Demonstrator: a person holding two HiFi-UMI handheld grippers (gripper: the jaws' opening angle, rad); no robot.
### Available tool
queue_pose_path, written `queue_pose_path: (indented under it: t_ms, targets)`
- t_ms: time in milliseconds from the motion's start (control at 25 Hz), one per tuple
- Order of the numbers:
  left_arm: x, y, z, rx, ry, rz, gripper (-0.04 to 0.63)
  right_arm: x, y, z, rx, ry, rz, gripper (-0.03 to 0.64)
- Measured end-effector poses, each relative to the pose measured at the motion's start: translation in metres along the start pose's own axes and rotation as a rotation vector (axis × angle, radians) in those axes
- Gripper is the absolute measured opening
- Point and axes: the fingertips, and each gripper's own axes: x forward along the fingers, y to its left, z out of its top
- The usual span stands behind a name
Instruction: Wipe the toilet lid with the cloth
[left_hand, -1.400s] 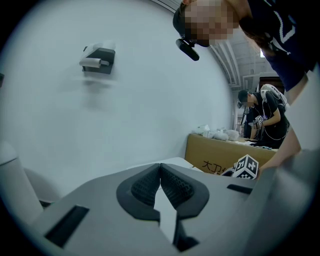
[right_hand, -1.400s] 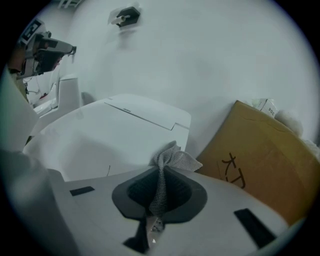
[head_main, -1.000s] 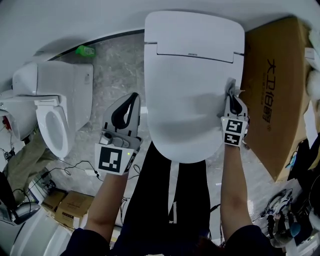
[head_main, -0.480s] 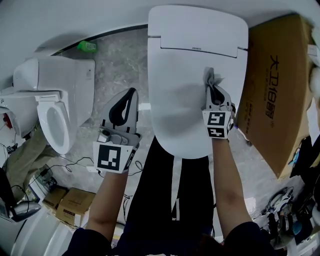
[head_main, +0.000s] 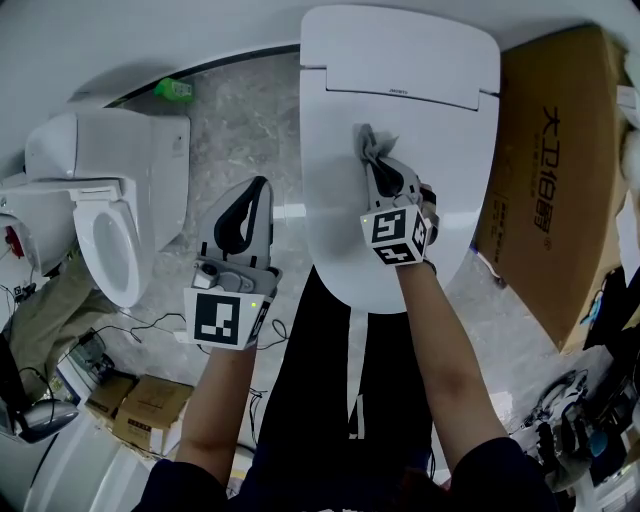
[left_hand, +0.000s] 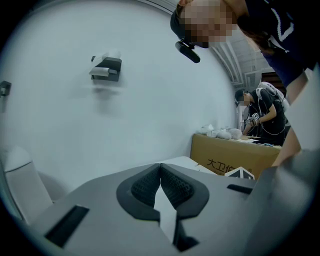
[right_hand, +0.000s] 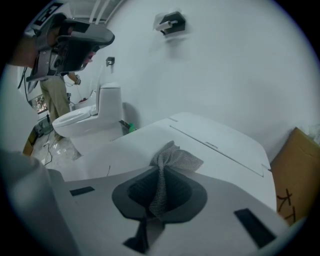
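One cloth (head_main: 369, 146), pinched in the right gripper (head_main: 377, 166), rests on the lid (head_main: 440, 140), near its middle. The left gripper (head_main: 259, 196), jaws pressed together on nothing, hangs left of it. A second toilet (head_main: 110, 170) stands left, one box (head_main: 560, 180) right

Cool, even light fills the room; the white toilet lid (head_main: 400, 120) is bright with soft shading. The 2 gripper views curve fisheye, corners black, the nearest foreground blurred
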Motion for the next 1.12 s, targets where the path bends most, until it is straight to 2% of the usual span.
queue_pose_path:
  t_ms: [280,440,600,760,920,1120]
  targets:
    - [-0.008,0.009,-0.005,-0.049,0.016,0.062,0.02,0.017,0.042,0.022,-0.046,-0.013,0.091,0.04]
    - [-0.012,0.006,-0.007,-0.03,0.006,0.033,0.02,0.025,0.07,0.034,-0.106,-0.015,0.163,0.04]
    - [-0.011,0.007,-0.01,-0.053,0.013,0.062,0.02,0.027,0.097,0.038,-0.162,-0.023,0.256,0.04]
    - [-0.011,0.007,-0.012,-0.057,0.018,0.055,0.02,0.022,0.112,0.034,-0.236,-0.022,0.317,0.04]
    - [-0.01,0.009,-0.014,-0.064,0.016,0.058,0.02,0.015,0.104,0.024,-0.264,-0.024,0.309,0.04]
    - [-0.009,0.007,-0.017,-0.052,0.02,0.03,0.02,0.0,0.065,0.004,-0.192,-0.017,0.217,0.04]
